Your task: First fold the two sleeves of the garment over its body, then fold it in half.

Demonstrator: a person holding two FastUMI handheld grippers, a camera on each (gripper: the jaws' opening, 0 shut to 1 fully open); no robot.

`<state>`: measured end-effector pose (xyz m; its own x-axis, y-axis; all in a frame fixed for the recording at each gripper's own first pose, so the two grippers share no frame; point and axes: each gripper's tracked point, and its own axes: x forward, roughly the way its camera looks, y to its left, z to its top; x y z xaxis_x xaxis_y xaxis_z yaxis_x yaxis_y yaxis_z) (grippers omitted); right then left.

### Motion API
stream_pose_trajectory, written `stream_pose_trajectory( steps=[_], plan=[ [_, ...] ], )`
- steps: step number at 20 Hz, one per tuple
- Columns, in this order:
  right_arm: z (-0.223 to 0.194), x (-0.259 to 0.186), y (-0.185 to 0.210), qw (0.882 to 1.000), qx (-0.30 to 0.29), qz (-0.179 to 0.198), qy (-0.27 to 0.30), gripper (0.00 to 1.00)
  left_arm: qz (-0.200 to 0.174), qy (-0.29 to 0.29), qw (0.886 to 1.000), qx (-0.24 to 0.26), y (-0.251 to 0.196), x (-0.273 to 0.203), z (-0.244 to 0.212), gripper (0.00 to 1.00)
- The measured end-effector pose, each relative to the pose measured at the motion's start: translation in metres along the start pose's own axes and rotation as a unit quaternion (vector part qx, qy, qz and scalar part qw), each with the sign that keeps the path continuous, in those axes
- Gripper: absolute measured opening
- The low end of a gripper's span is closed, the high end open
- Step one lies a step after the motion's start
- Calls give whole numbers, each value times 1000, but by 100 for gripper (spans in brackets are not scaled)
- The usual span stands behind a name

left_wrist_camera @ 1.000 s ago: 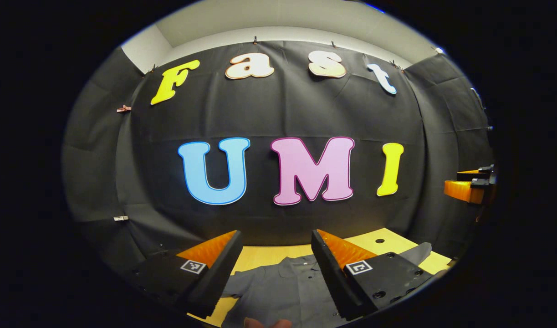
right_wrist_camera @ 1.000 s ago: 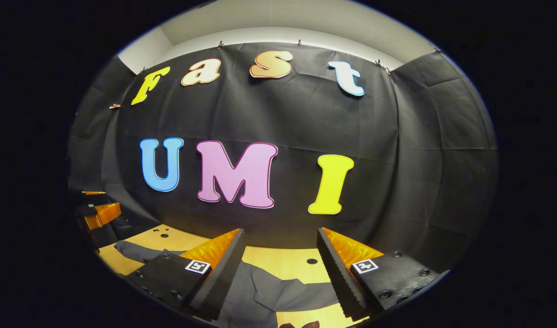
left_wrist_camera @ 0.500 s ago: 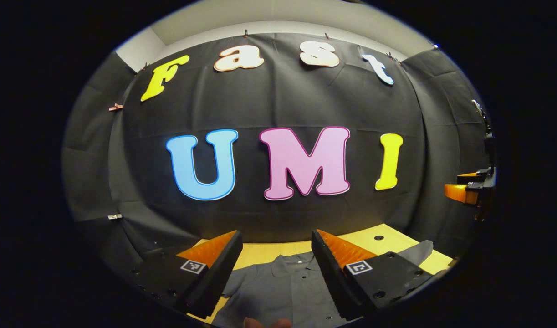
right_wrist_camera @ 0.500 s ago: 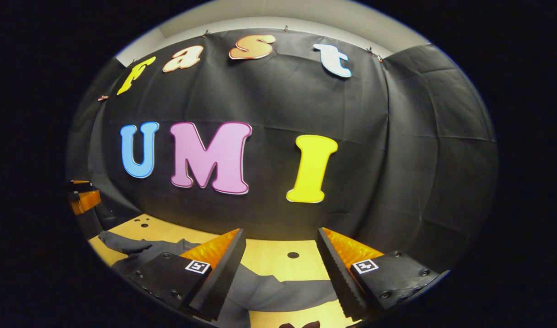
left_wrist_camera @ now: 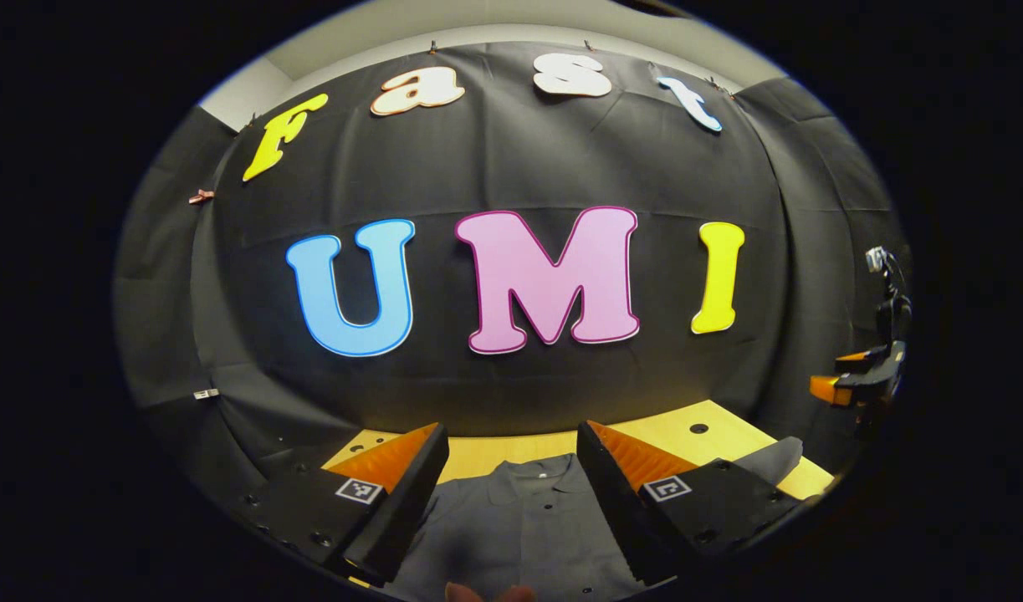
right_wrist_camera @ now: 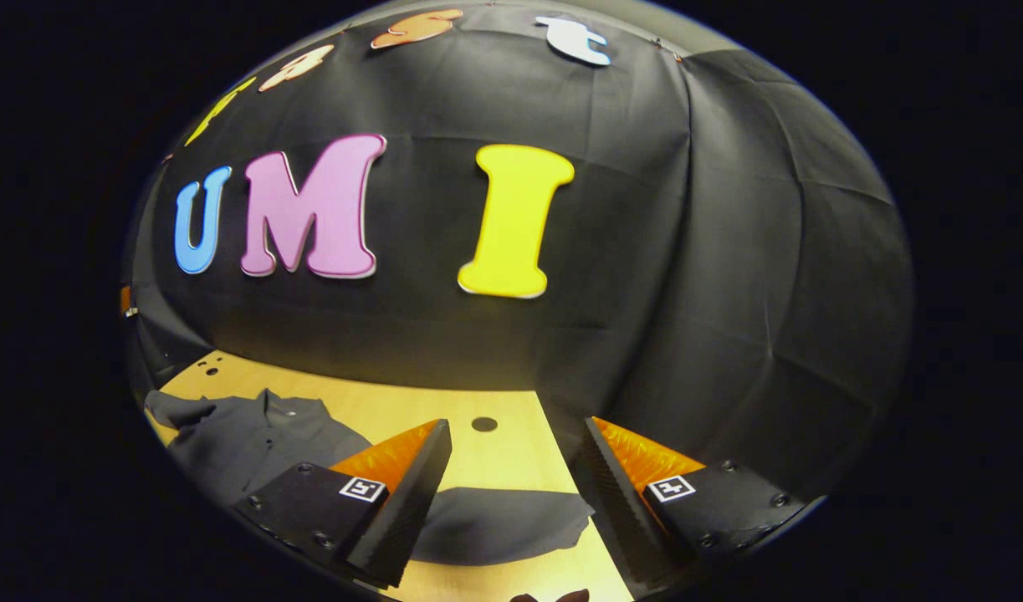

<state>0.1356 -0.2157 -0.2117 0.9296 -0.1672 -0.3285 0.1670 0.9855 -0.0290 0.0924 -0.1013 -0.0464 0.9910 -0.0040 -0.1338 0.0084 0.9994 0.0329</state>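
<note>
in the left gripper view, the grey garment (left_wrist_camera: 511, 522) lies flat on the wooden table (left_wrist_camera: 670, 431) at 6 o'clock, collar toward the back wall, small buttons down its front. one sleeve (left_wrist_camera: 770, 458) stretches out toward 4 o'clock, unfolded, its end resting on the bare wood. the left gripper (left_wrist_camera: 511, 502) hangs above the shirt's chest with its fingers spread wide and nothing between them; they cover the shoulders and the other sleeve, so the lie of that sleeve cannot be made out. the shirt's lower part is cut off at the bottom edge, where a sliver of a hand (left_wrist_camera: 488, 593) shows. the other gripper (left_wrist_camera: 858, 380) sits small at 3 o'clock, too far off to read its fingers.

in the right gripper view, the garment (right_wrist_camera: 252, 439) lies at 8 o'clock on the table (right_wrist_camera: 444, 410), collar and placket visible, one sleeve tip at the far left edge. the nearer sleeve (right_wrist_camera: 503, 522) runs across 6 o'clock between the right gripper (right_wrist_camera: 515, 502) fingers, which are spread apart above it, not touching the cloth as far as can be seen. the left finger hides where this sleeve joins the body.
</note>
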Motion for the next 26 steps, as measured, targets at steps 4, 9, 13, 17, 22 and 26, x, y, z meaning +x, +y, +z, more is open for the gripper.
stream_pose_trajectory(
  steps=[4, 9, 13, 17, 22, 26],
  plan=[
    [-69, 40, -16, 998, 18, -6, 63, 98, 6, 36, 999, -15, -9, 8, -22, 97],
    [-141, 73, -32, 991, 36, -16, 128, 98, 20, 61, 998, 19, -12, 9, -38, 97],
    [-183, 84, -45, 986, 33, -23, 162, 98, 33, 73, 997, 22, -15, 9, -45, 97],
    [-214, 96, -46, 981, 34, -24, 190, 98, 41, 77, 995, 40, -15, 4, -43, 98],
    [-229, 95, -46, 977, 36, -21, 207, 98, 56, 78, 994, 49, -8, -2, -39, 98],
    [-247, 97, -38, 975, 47, -16, 216, 100, 55, 74, 994, 61, -6, -6, -36, 97]
  ],
)
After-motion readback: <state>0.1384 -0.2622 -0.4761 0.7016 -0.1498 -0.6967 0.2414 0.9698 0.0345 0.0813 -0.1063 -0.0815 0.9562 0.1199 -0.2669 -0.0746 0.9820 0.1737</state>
